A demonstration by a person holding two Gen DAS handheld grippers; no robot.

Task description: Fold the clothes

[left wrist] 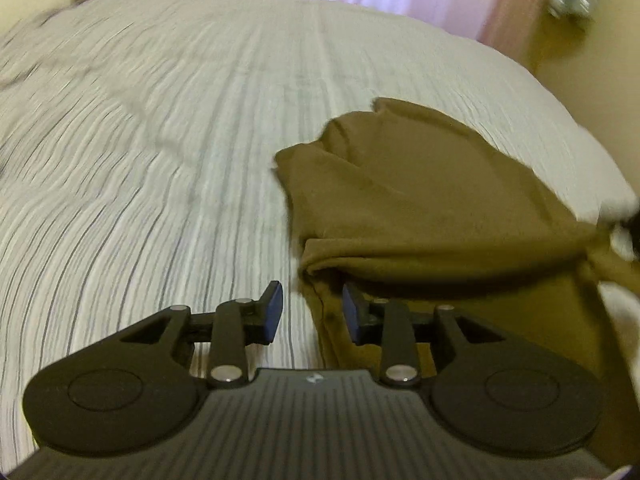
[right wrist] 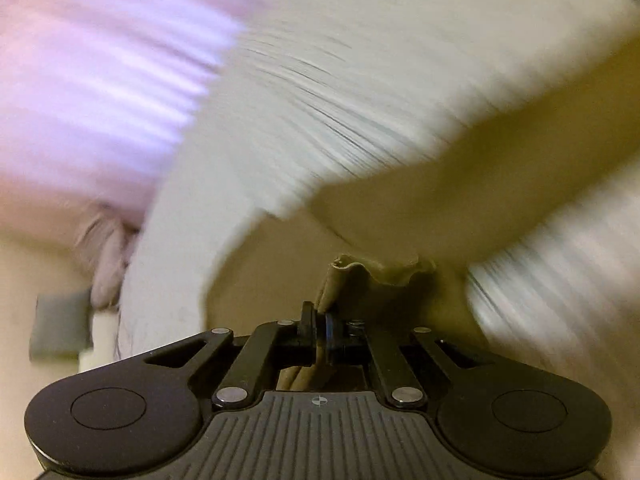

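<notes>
— What's lying on the bed (left wrist: 160,140) there?

— The striped white bedcover is taking up nearly everything, and 1 olive-brown garment (left wrist: 420,200) is lying on its right part. It's sitting doubled, with a rolled fold running along its near edge and another layer of the same cloth spreading flat beneath.

— And the 2 grippers?

— The left gripper (left wrist: 312,312) is hovering low at that near fold with its jaws standing apart, nothing between them; 1 finger is sitting over the bedcover, the other over the cloth. The right gripper (right wrist: 320,328) is pinching a bunched edge of the garment (right wrist: 460,200), jaws nearly closed on it, and the cloth is ruffling up just past the tips. That view is smearing badly, so I'm not telling you which edge it is.

— How's the fabric going to behave?

— I'm guessing soft, light and limp: it's draping and wrinkling wherever it isn't supported. It's probably going to sag between 2 holds, so corners or a hem are looking like the best places to grip, taking all layers together at the fold.
</notes>
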